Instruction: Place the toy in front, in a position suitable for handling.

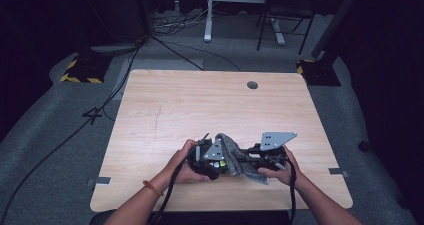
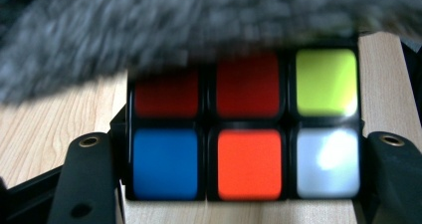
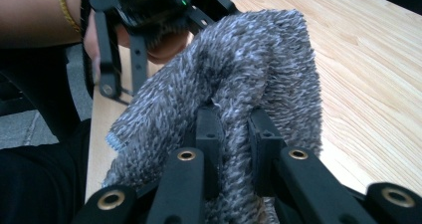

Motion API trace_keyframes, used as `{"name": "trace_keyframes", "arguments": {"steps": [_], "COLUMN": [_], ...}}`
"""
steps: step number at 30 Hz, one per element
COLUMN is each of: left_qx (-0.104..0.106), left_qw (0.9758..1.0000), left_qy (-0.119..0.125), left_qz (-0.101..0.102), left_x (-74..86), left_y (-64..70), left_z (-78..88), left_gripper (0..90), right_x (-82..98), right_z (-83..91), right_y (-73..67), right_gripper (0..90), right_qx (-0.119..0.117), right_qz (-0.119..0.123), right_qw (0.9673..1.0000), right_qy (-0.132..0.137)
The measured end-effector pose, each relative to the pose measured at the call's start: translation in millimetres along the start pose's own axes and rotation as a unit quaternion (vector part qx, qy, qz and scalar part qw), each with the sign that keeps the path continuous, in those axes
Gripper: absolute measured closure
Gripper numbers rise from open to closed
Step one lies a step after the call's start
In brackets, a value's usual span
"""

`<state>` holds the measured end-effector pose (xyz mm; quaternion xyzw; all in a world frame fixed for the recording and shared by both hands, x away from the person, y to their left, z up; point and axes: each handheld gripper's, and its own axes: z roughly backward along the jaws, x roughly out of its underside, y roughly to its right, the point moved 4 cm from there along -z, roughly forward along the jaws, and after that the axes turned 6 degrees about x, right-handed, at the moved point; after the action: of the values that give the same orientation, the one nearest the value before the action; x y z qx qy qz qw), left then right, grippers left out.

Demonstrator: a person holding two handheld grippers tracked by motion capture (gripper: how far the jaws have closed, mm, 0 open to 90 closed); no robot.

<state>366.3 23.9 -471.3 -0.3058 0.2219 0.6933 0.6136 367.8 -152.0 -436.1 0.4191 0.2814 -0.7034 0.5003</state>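
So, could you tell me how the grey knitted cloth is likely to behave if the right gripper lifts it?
The grey knitted cloth would probably hang floppy: it already folds and droops around the right gripper, whose jaws pinch it. It looks light and fuzzy, so unlikely to slip. It may drag across the coloured puzzle cube that it drapes over.

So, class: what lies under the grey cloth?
A puzzle cube held in the left gripper; two rows of coloured squares show. The grey cloth covers its top row and upper face.

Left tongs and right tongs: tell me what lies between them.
In the high view, the grey cloth drapes between the left tongs and right tongs, over the colour cube clamped by the left pair.
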Motion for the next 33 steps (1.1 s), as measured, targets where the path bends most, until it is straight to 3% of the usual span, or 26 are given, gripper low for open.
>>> {"name": "trace_keyframes", "arguments": {"steps": [9,13,24,29,33], "left_qx": [-0.005,-0.007,-0.012,-0.012,-0.01], "left_qw": [0.9999,1.0,0.9996,0.9997,0.9999], "left_qy": [-0.011,0.0,0.024,0.021,0.006], "left_qz": [0.002,0.002,0.005,0.006,-0.006], "left_x": [2.0,2.3,1.9,1.9,0.4], "left_y": [-1.4,-1.9,-2.5,-1.9,2.4], "left_z": [-4.6,-0.2,12.7,13.4,5.3], "left_gripper": [33.2,33.5,33.5,33.5,33.5], "right_x": [-4.6,-2.3,15.0,14.6,5.4], "right_z": [-7.9,-7.3,-8.3,-5.4,-4.3], "right_y": [-5.5,-1.6,12.9,13.8,2.5], "right_gripper": [79.0,79.0,78.9,78.9,79.0], "right_qx": [0.004,0.026,0.053,0.053,0.039], "right_qz": [0.009,0.019,0.006,0.004,0.019], "right_qw": [0.9999,0.9991,0.9962,0.9967,0.9982], "right_qy": [-0.01,-0.026,-0.069,-0.061,-0.041]}}
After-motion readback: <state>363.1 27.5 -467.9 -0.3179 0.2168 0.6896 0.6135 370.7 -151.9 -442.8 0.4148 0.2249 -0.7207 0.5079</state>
